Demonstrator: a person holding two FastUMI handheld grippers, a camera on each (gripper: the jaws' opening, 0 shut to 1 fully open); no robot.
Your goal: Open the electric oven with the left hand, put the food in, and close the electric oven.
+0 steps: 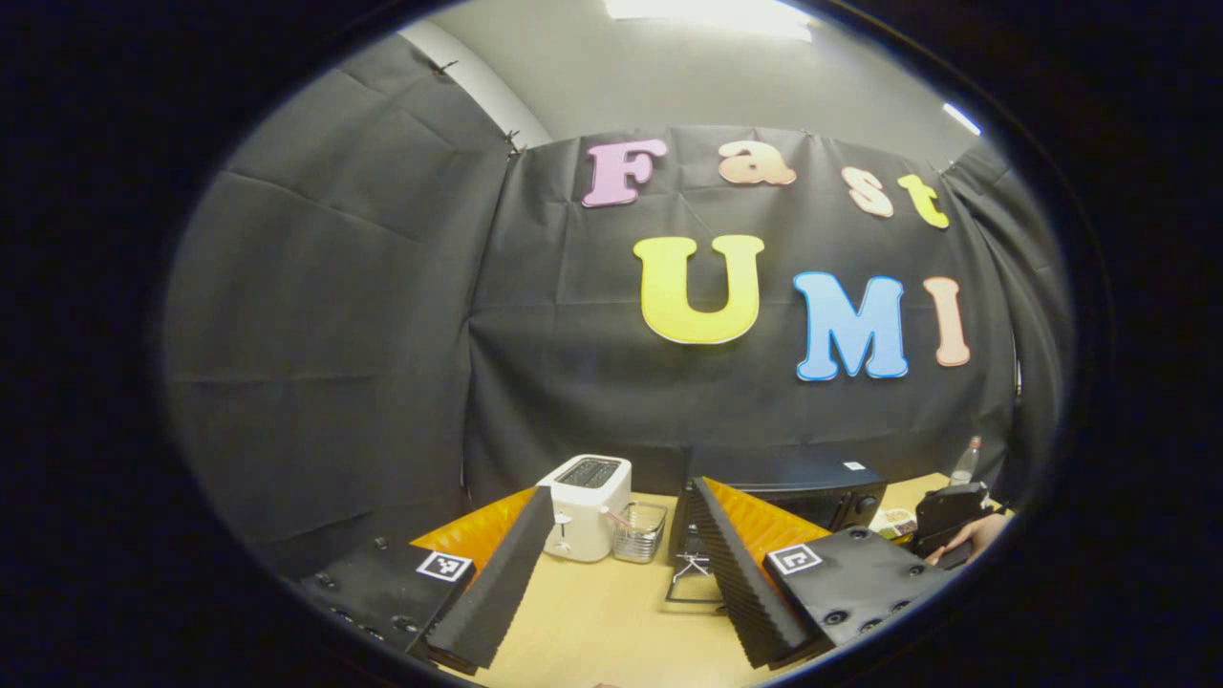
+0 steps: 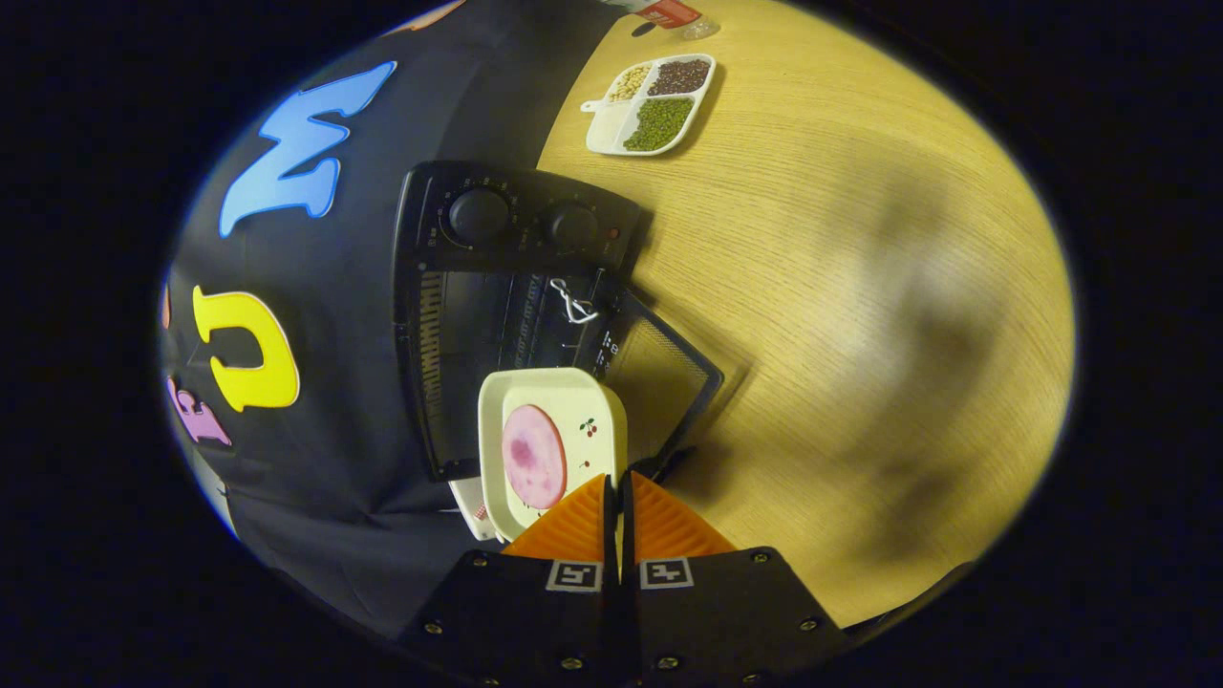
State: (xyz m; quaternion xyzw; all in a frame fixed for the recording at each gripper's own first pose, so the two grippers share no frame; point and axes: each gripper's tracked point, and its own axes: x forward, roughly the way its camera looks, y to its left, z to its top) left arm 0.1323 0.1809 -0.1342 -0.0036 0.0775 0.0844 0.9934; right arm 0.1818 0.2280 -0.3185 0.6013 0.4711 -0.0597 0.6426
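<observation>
In the right gripper view the black electric oven stands open, its door folded down onto the wooden table. My right gripper is shut on the rim of a cream plate that carries a round pink slice of ham. The plate hangs over the oven's opening and door. My left gripper is open and holds nothing, raised over the table in front of the oven. In the left gripper view the lowered door shows between the fingers, and the other gripper with a hand is at the far right.
A white toaster and a small glass container stand left of the oven. A divided dish of beans and a bottle lie beyond the oven's knob side. Bare wooden table spreads in front.
</observation>
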